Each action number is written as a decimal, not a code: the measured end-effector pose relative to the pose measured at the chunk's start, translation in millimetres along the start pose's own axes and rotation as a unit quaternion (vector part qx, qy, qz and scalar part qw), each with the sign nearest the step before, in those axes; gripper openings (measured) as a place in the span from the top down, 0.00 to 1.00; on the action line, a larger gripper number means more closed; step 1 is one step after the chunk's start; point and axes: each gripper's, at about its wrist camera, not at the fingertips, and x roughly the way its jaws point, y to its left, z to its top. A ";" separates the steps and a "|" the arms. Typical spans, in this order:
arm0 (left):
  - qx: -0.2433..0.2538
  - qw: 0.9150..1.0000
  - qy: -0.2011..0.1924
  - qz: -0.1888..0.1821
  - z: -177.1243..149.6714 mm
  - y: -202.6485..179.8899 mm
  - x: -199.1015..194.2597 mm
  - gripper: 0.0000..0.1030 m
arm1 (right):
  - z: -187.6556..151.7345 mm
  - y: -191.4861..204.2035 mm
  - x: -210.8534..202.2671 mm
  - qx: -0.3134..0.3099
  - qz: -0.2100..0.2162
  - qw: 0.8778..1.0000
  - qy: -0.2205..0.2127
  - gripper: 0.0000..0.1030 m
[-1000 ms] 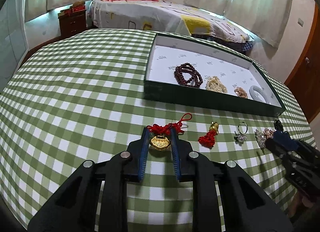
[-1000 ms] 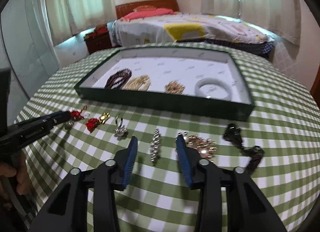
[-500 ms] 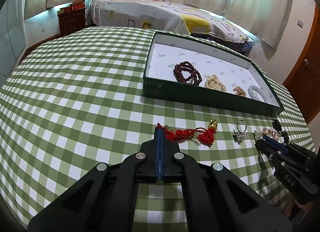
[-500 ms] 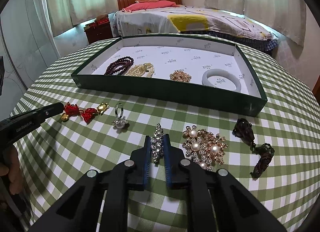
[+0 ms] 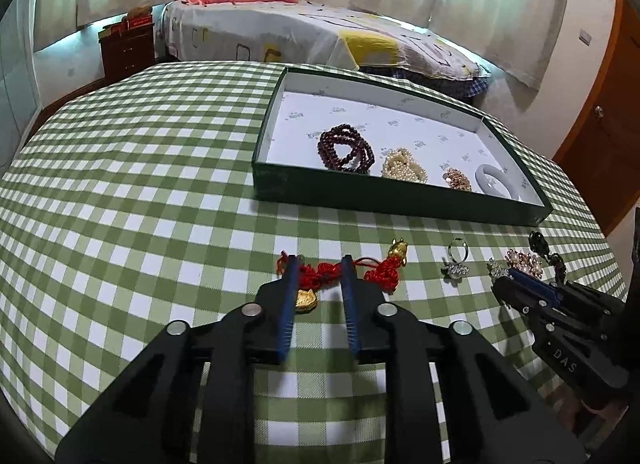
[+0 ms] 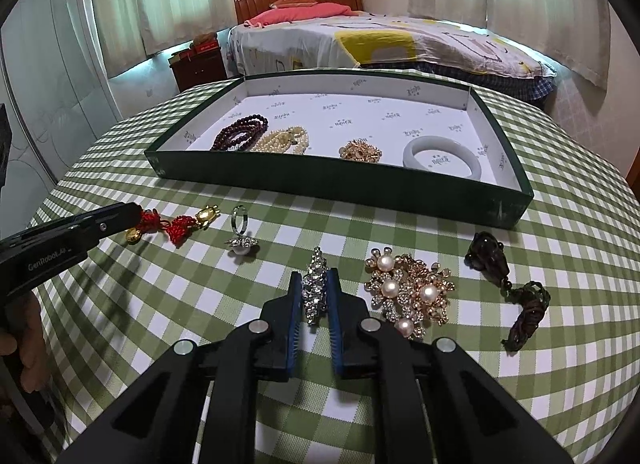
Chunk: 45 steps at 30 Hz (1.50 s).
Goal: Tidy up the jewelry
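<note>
My left gripper (image 5: 320, 264) points down at the checked cloth and its jaws are opening. The red cord (image 5: 316, 276) lies loose between the fingers, with its gold pendant (image 5: 306, 299) beside the left finger. A second red tassel with a gold charm (image 5: 394, 264) touches the cord's right end. My right gripper (image 6: 314, 278) is shut on a silver crystal brooch (image 6: 314, 292), which sticks out past the fingertips. The green tray (image 6: 320, 184) behind holds a dark red bead bracelet (image 6: 240, 132), a pearl strand (image 6: 284, 140), a gold brooch (image 6: 360, 151) and a white bangle (image 6: 440, 156).
On the cloth in front of the tray lie a ring with a pearl (image 6: 240, 232), a gold brooch with pearls (image 6: 408, 292) and a dark cord charm (image 6: 508, 284). A hand (image 6: 24, 344) holds the left gripper. A bed stands behind the table.
The left gripper shut on the red cord, then opened, and the cord now lies nearer the second tassel. The right gripper went from open to shut on the crystal brooch.
</note>
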 end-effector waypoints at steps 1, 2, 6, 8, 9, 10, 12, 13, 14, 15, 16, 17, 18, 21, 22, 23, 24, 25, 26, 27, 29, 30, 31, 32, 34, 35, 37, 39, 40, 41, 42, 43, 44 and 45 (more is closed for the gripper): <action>0.001 1.000 0.000 -0.002 1.4 -1.2 0.7 0.73 | -0.3 0.2 0.1 0.000 0.001 1.000 0.000 0.87; 0.003 1.000 -0.001 -0.002 2.5 -2.4 1.5 0.69 | -0.4 0.0 -0.1 0.001 0.001 1.000 0.000 0.87; 0.019 1.000 0.005 0.004 4.9 -8.1 9.7 0.65 | -0.2 -1.0 -0.1 0.003 0.004 1.000 0.000 0.87; 0.020 1.000 0.010 0.006 4.6 -7.8 13.6 0.65 | -0.1 -1.2 0.0 0.004 0.005 1.000 0.000 0.87; 0.022 1.000 0.008 0.008 4.6 -7.1 13.8 0.65 | -0.2 -1.2 0.2 0.004 0.005 1.000 -0.001 0.87; 0.025 1.000 0.008 0.010 4.8 -6.4 14.0 0.65 | -0.3 -1.3 0.0 0.005 0.005 1.000 -0.001 0.87; 0.031 0.999 0.008 0.015 4.6 -5.9 14.8 0.71 | -0.2 -1.4 0.1 0.005 0.006 1.000 -0.001 0.87; 0.032 0.999 0.009 0.016 4.5 -5.5 15.5 0.74 | -0.1 -1.7 0.2 0.005 0.006 1.000 -0.001 0.87; 0.031 0.999 0.009 0.016 4.8 -4.4 15.7 0.79 | -0.3 -1.7 0.2 0.005 0.006 1.000 -0.001 0.87; 0.031 0.999 0.010 0.015 4.5 -3.8 16.2 0.84 | -0.3 -1.7 0.2 0.005 0.006 1.000 -0.001 0.87; 0.031 0.999 0.009 0.014 4.8 -2.7 16.3 0.86 | -0.3 -1.6 0.2 0.005 0.006 1.000 -0.001 0.87; 0.031 0.999 0.009 0.012 5.3 -2.0 16.4 0.99 | -0.3 -1.8 0.3 0.005 0.006 1.000 -0.001 0.87; 0.030 0.999 0.010 0.007 5.7 -1.1 16.7 0.99 | -0.4 -1.8 0.2 0.005 0.006 1.000 -0.001 0.87; 0.028 1.000 0.007 0.001 6.1 1.1 14.9 0.99 | -0.1 -2.1 0.4 0.006 0.006 1.000 -0.002 0.87; 0.029 1.000 0.005 0.002 5.8 1.1 13.6 0.99 | 0.1 -2.4 0.5 0.006 0.006 1.000 -0.002 0.87; 0.031 1.000 0.002 0.002 5.7 0.7 12.2 0.99 | 0.2 -2.5 0.5 0.007 0.005 1.000 -0.002 0.87; 0.032 0.999 -0.002 0.003 5.5 0.5 9.8 0.99 | 0.3 -2.6 0.4 0.008 0.005 1.000 -0.003 0.87; 0.033 0.999 -0.006 0.003 5.3 0.1 7.4 0.99 | 0.5 -2.7 0.2 0.008 0.005 1.000 -0.004 0.87; 0.034 0.999 -0.008 0.003 5.5 -0.1 5.7 0.99 | 0.6 -3.2 -0.8 0.009 0.005 1.000 -0.005 0.87; 0.035 0.999 -0.010 0.003 5.9 -0.1 3.5 0.99 | 0.6 -3.4 -1.2 0.009 0.005 1.000 -0.006 0.87; 0.035 0.999 -0.007 -0.001 6.9 -0.9 3.0 0.99 | 0.7 -3.3 -1.1 0.009 0.005 1.000 -0.005 0.87; 0.036 0.999 0.000 -0.003 7.1 -1.1 4.4 0.99 | 0.5 -3.6 -1.4 0.009 0.005 1.000 -0.005 0.87; 0.036 0.999 0.004 -0.007 6.9 -1.6 5.5 0.99 | 0.6 -3.7 -1.4 0.009 0.006 1.000 -0.005 0.87; 0.037 0.999 0.008 -0.010 7.0 -2.0 6.3 0.99 | 0.5 -3.5 -1.3 0.010 0.006 1.000 -0.005 0.87; 0.038 0.999 0.007 -0.008 6.8 -3.8 6.2 0.94 | 0.6 -3.5 -1.2 0.011 0.007 1.000 -0.005 0.87; 0.040 0.999 0.007 -0.009 6.7 -5.0 6.2 0.83 | 0.8 -3.5 -1.1 0.011 0.008 1.000 -0.005 0.87; 0.046 0.999 0.002 -0.005 6.6 -7.5 5.5 0.71 | -0.1 -3.8 -1.1 0.012 0.008 1.000 -0.004 0.87; 0.050 0.999 0.004 -0.006 7.2 -9.4 7.1 0.70 | -0.4 -3.8 -0.6 0.012 0.009 1.000 -0.004 0.87; 0.052 0.999 0.006 -0.005 7.5 -10.0 8.6 0.70 | -0.6 -4.0 -0.5 0.012 0.010 1.000 -0.004 0.87; 0.054 0.999 0.008 -0.004 7.9 -10.5 10.3 0.70 | -0.6 -3.7 -0.4 0.013 0.010 1.000 -0.005 0.87; 0.056 0.998 0.012 -0.003 8.3 -11.2 13.1 0.70 | -0.6 -3.9 -0.4 0.013 0.010 1.000 -0.005 0.87; 0.058 0.998 0.016 -0.003 8.7 -12.0 15.5 0.70 | -0.5 -4.2 -0.4 0.013 0.011 1.000 -0.005 0.87; 0.061 0.998 0.019 -0.001 8.9 -12.9 17.9 0.70 | -0.6 -4.5 -0.4 0.014 0.011 1.000 -0.005 0.87; 0.067 0.998 0.020 0.002 9.3 -14.5 20.2 0.70 | -0.6 -4.6 -0.2 0.014 0.012 1.000 -0.005 0.87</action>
